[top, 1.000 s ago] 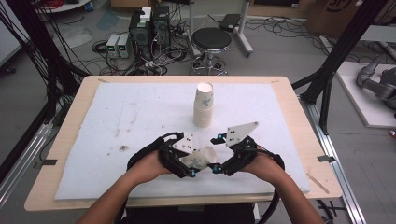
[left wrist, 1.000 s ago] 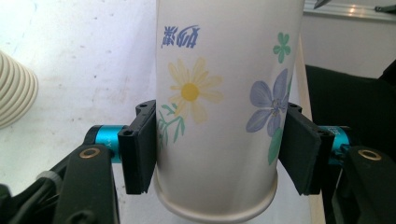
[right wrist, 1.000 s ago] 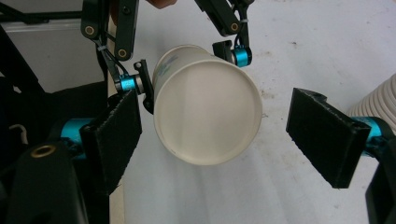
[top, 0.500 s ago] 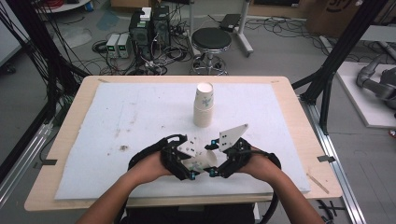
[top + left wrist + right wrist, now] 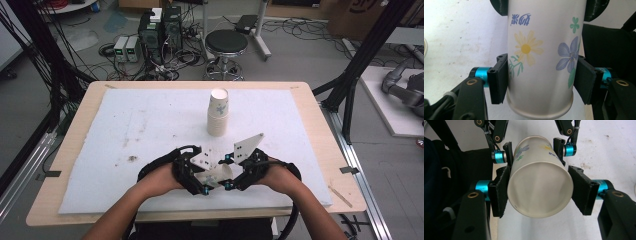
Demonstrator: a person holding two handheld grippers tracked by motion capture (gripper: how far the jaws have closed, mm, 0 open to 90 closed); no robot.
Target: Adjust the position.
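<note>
Paper cup with its flower print lay on its side between your two grippers, near the middle of the bench's near edge, raised just off the white mat that covers the bench. Your left gripper had its jaws set narrow and clamped on the cup's wall: in the left gripper view both black pads pressed against the printed sides of the cup, one by the yellow daisy, the other by the blue flower, with the rolled rim nearest the camera. Your right gripper met it from the other side, and its jaws had just been closing with the cup between them. In the right gripper view the cup's open mouth faced the camera; the left pad lay against the rim, while the right pad sat at the rim with at most a sliver of gap, so you held it at both ends. Farther along that view the left gripper's jaws gripped the cup's narrower base end.

A stack of paper cups stood upright well apart from your hands, toward the middle of the bench, a little nearer the far edge.
</note>
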